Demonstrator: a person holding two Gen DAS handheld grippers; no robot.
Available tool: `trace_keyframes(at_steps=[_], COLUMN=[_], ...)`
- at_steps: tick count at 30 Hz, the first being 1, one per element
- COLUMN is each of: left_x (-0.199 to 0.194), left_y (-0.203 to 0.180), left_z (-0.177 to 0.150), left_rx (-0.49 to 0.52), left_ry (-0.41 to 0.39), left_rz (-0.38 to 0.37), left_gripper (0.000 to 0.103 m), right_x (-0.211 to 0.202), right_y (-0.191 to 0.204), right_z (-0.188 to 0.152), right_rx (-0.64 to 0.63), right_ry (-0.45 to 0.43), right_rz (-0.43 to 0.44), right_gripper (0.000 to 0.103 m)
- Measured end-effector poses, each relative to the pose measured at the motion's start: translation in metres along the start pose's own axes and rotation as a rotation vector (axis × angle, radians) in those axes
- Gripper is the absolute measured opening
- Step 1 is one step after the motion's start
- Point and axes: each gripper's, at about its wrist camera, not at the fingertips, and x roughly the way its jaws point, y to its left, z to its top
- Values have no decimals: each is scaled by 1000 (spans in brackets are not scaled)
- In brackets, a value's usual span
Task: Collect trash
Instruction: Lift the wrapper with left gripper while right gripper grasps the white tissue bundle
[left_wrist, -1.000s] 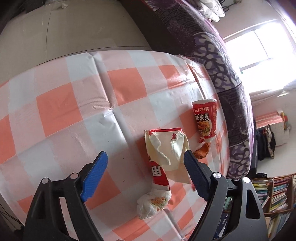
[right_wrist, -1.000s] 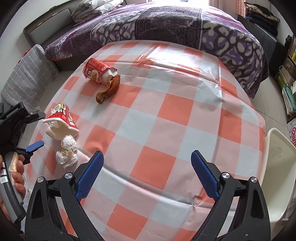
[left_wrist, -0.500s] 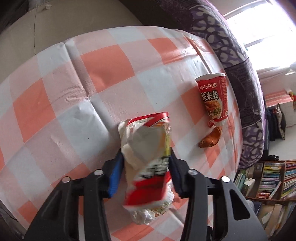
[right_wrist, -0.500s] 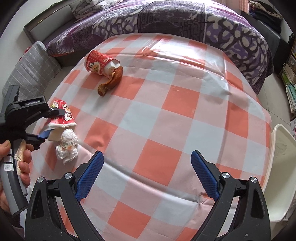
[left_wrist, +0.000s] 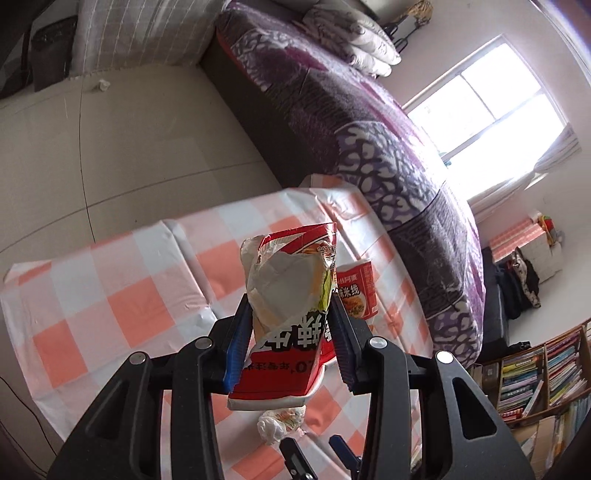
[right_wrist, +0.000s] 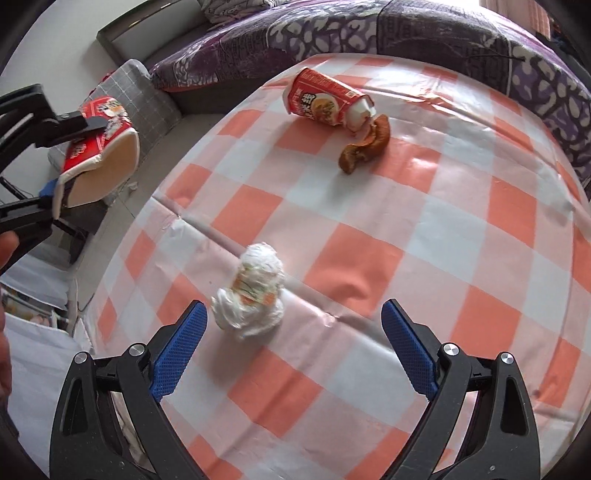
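Observation:
My left gripper (left_wrist: 286, 332) is shut on a crushed red and white noodle cup (left_wrist: 291, 306) and holds it up above the table; it also shows at the left of the right wrist view (right_wrist: 99, 155). My right gripper (right_wrist: 291, 350) is open just above the checked tablecloth (right_wrist: 424, 236). A crumpled white wrapper (right_wrist: 253, 291) lies between its fingers, nearer the left one, and shows under the held cup (left_wrist: 279, 424). A second red noodle cup (right_wrist: 325, 101) lies on its side at the far edge, with a brown peel (right_wrist: 365, 147) beside it.
A purple patterned bed (left_wrist: 388, 147) runs along the table's far side. A grey checked cushion (right_wrist: 144, 99) sits past the table's left edge. A bookshelf (left_wrist: 535, 376) stands at the lower right of the left wrist view.
My left gripper has lifted the crushed cup off the table. My right gripper has moved left and forward, so the crumpled wrapper now lies between its fingers.

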Motion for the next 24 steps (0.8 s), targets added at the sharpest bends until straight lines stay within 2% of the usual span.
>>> trace_keyframes(at_steps=[5, 7, 9, 10, 11, 13, 17, 24], left_x=[-18, -20, -21, -21, -20, -22, -26, -37], left_y=[-4, -4, -3, -3, -3, -3, -16, -53], left_z=[6, 6, 7, 8, 8, 7, 1, -24], left_rx=[46, 60, 63, 64, 66, 79, 140, 297], left_ry=[-49, -57, -59, -59, -59, -67, -104, -188], left_rz=[8, 14, 18, 20, 22, 30, 50, 103], left_gripper=[41, 41, 41, 41, 41, 41, 41, 41], right_x=[20, 26, 31, 29, 29, 25, -4, -75], right_y=[18, 22, 22, 21, 19, 13, 6, -18], right_z=[4, 4, 4, 3, 4, 5, 11, 30], right_rx=[17, 10, 24, 29, 34, 50, 30, -3], right_ry=[7, 16, 33, 22, 33, 34, -40, -201], right_rz=[-11, -24, -37, -43, -25, -13, -57, -195], right_gripper=[89, 80, 55, 50, 29, 30, 30, 30])
